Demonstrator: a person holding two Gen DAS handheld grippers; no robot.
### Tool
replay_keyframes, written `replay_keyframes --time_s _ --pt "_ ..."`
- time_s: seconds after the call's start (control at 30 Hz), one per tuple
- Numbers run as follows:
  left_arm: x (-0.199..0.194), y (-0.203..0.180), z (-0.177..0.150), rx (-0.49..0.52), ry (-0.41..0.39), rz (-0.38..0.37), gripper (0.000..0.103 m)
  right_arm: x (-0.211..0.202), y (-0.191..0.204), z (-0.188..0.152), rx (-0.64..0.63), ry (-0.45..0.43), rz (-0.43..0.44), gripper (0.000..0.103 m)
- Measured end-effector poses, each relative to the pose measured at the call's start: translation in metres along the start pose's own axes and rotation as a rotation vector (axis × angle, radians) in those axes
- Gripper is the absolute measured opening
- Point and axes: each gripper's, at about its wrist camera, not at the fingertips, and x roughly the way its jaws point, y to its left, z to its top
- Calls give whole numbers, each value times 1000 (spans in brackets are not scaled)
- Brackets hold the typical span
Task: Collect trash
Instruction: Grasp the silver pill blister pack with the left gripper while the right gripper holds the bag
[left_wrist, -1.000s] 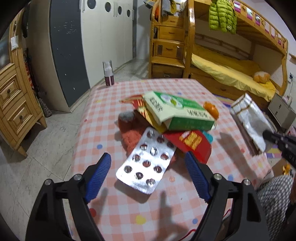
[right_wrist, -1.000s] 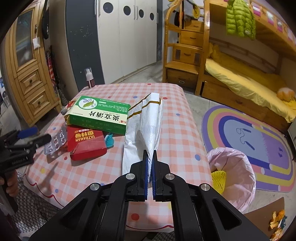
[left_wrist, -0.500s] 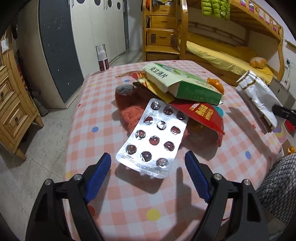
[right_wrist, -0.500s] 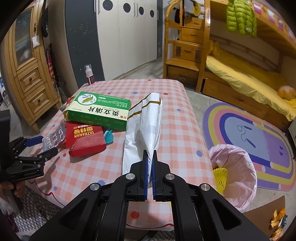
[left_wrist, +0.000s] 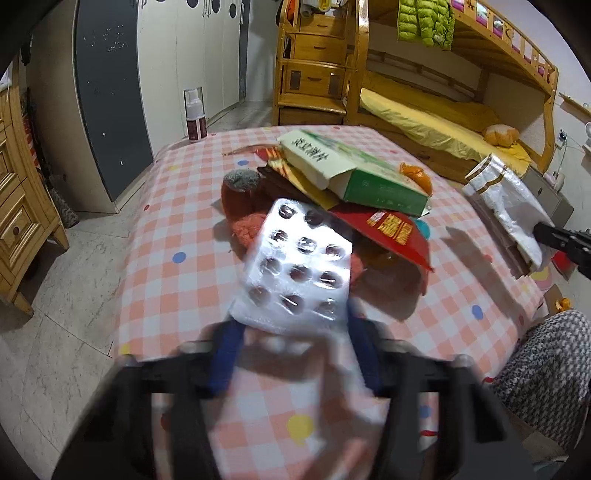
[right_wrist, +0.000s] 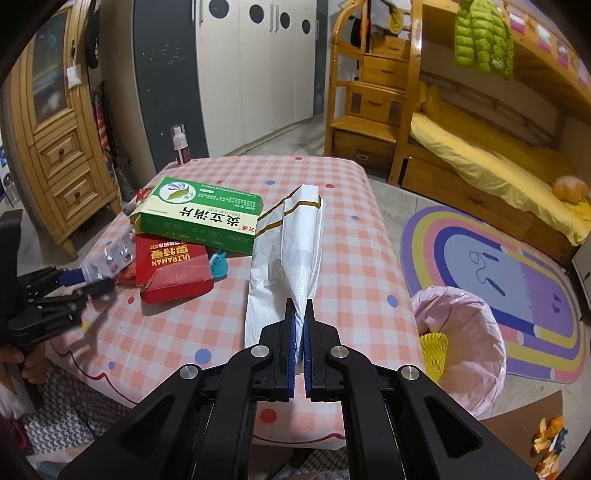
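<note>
A silver blister pack (left_wrist: 299, 269) leans up from the trash pile on the pink checked table (left_wrist: 177, 221). My left gripper (left_wrist: 295, 347) is blurred, its jaws closing, and the blue pads (left_wrist: 227, 350) meet the near end of the pack. The right wrist view shows the same left gripper (right_wrist: 83, 282) holding the blister pack (right_wrist: 110, 258). My right gripper (right_wrist: 300, 308) is shut on a white plastic bag (right_wrist: 291, 254) lying along the table. A green box (right_wrist: 203, 218) rests on a red box (right_wrist: 173, 266).
A bin lined with a pink bag (right_wrist: 461, 332) stands on the floor right of the table, with yellow foam netting (right_wrist: 434, 347) inside. A spray bottle (left_wrist: 194, 114) stands at the table's far corner. An orange peel (left_wrist: 413, 171) lies behind the green box (left_wrist: 354, 166).
The left jaws have gone from wide apart to closed against the blister pack, which now tilts up nearer the camera. The right gripper and its bag have not moved.
</note>
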Motion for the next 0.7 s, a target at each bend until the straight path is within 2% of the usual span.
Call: replay_keyframes --time_s 0.03,0.17,0.23,0.3,0.33,0.37,0.4,0.43,0.6,0.7 --pt "-4 0 0 -14 8 -6 2 -1 0 0 1 -3 0 3" --pt "-22 -6 -7 -5 -25 4 1 -4 -1 -2 11 -9 4 3" --pt "-25 -10 -11 2 -21 -13 1 -5 -1 -3 14 -8 9 3" --pt "-23 -12 -14 5 -5 11 2 -6 -1 -5 19 -8 16 3" --pt "-23 -12 -15 -2 -3 36 15 -7 -1 -6 21 -10 20 3" --pt "-24 -10 -15 -9 -8 48 50 -9 -1 -6 21 -11 23 3" --pt "-26 -8 -14 -18 -22 57 67 -10 -2 -7 19 -12 23 3" --pt "-31 -3 -12 -31 -64 67 76 -11 -2 -8 18 -13 22 3" --pt "-22 22 7 -74 -68 73 76 -12 -4 -9 26 -11 17 3" --pt "-11 34 15 -98 -59 51 69 -11 -3 -8 23 -6 11 3"
